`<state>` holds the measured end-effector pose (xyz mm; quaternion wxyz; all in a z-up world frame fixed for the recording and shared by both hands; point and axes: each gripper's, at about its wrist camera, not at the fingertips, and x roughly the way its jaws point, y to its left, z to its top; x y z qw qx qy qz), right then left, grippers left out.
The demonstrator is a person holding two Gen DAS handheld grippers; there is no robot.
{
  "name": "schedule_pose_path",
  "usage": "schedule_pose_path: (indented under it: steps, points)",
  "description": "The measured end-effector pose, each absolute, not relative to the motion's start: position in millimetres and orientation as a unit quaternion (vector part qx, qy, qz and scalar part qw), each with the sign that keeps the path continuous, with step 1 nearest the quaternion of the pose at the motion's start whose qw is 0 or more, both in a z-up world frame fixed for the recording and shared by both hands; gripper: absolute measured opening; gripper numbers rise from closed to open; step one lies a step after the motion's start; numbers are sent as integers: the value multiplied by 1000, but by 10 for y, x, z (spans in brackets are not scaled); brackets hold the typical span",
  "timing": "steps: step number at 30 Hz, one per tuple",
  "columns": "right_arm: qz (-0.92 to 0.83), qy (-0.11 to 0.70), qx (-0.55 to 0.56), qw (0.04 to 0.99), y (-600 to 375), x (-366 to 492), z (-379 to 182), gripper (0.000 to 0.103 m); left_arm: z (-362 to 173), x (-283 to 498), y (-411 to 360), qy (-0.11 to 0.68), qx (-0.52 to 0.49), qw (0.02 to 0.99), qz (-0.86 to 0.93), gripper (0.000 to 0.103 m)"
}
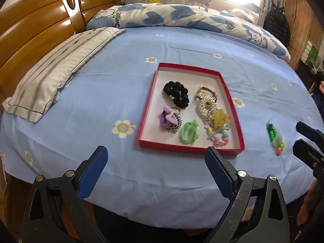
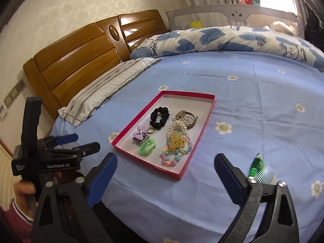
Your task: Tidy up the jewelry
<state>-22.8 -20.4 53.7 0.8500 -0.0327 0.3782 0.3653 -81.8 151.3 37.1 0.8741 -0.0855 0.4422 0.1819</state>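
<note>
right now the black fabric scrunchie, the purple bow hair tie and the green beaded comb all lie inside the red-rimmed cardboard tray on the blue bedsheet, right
Not quite. The green beaded comb lies outside the red-rimmed cardboard tray, on the blue bedsheet to its right, as the left wrist view shows. The black fabric scrunchie and the purple bow hair tie do lie inside the tray.

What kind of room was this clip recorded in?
Almost certainly a home bedroom. A made bed with a blue flowered sheet fills the view, backed by a wooden headboard, with a striped pillow and a folded quilt. The red jewelry tray sits on the sheet.
</note>
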Motion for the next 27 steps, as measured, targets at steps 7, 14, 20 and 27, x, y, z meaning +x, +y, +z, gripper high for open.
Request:
schedule_pose_path:
  steps: [7,14,20,27]
  points:
    - [353,410,-37,840,-150,-186,219,99,99,-815,1466,464,-71,862,191,97]
    - [349,417,-44,838,-123,-189,94,99,20,-839,1472,462,-67,861,202,97]
    - [348,423,-47,836,-100,-194,22,99,-25,-848,1461,462,-54,859,214,97]
    - [348,420,-50,837,-70,-196,-26,99,-23,-839,1414,459,-46,861,212,97]
